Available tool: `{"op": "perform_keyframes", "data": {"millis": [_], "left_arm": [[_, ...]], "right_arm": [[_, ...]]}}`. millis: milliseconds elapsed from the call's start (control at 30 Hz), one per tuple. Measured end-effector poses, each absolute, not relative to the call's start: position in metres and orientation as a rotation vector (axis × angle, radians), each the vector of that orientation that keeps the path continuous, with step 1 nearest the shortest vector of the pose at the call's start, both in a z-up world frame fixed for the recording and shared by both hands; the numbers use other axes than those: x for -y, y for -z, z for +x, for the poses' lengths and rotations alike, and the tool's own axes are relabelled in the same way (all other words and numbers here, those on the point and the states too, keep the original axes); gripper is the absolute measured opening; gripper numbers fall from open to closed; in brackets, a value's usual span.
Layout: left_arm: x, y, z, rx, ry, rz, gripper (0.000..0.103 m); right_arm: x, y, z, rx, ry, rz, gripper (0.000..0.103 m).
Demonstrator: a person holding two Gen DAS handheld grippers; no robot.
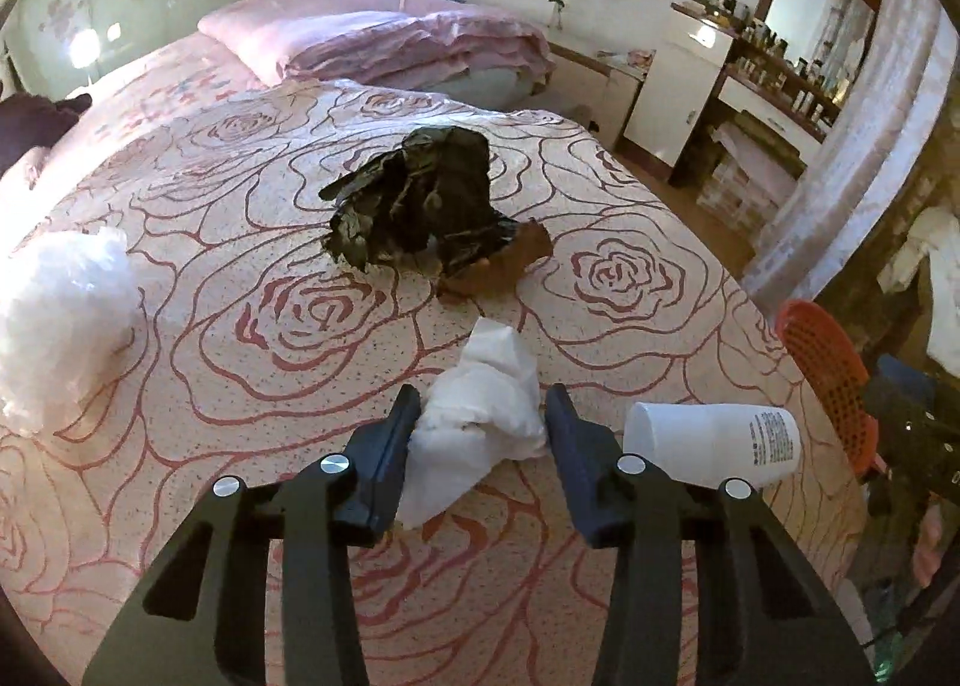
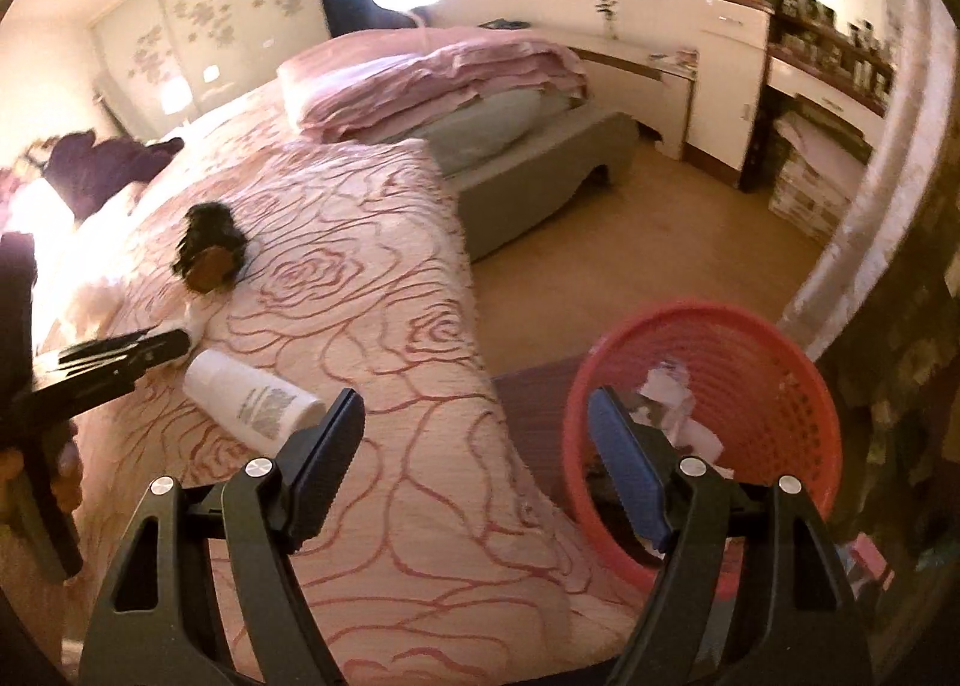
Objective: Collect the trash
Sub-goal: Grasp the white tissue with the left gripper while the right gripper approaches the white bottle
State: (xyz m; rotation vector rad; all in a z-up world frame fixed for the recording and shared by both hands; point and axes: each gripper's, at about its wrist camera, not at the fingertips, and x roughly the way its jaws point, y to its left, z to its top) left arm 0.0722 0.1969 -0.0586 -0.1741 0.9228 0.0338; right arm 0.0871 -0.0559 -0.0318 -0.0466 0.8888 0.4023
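Note:
In the left wrist view, my left gripper (image 1: 480, 404) is open with its fingers on either side of a crumpled white tissue (image 1: 480, 410) lying on the rose-patterned bedspread (image 1: 240, 326). A white paper cup (image 1: 714, 443) lies on its side just right of it. A crumpled black bag (image 1: 420, 200) with brown paper (image 1: 498, 266) lies farther back, and a clear plastic wad (image 1: 60, 320) lies at the left. In the right wrist view, my right gripper (image 2: 474, 410) is open and empty above the bed's corner, next to the red basket (image 2: 780, 350) holding paper scraps.
The red basket (image 1: 822, 374) stands on the floor off the bed's right edge. Folded pink quilts (image 1: 408, 44) lie at the bed's head. A dresser with bottles (image 1: 768, 62) lines the far wall. The cup (image 2: 252, 398) and left gripper (image 2: 120, 356) show in the right view.

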Motion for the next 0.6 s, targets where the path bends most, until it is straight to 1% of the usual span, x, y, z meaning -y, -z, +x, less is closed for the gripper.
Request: {"op": "perform_keyframes", "data": {"millis": [100, 400, 600], "left_arm": [[-0.201, 0.058, 0.069, -0.918, -0.031, -0.184, 0.038], [-0.218, 0.050, 0.055, -0.894, -0.075, -0.204, 0.038], [-0.227, 0.046, 0.046, -0.884, -0.096, -0.205, 0.038]], "right_arm": [[0.041, 0.033, 0.087, -0.901, -0.454, -0.081, 0.074], [-0.019, 0.036, 0.085, -0.922, -0.678, -0.194, 0.074], [-0.043, 0.052, 0.087, -0.976, -0.741, -0.240, 0.074]]}}
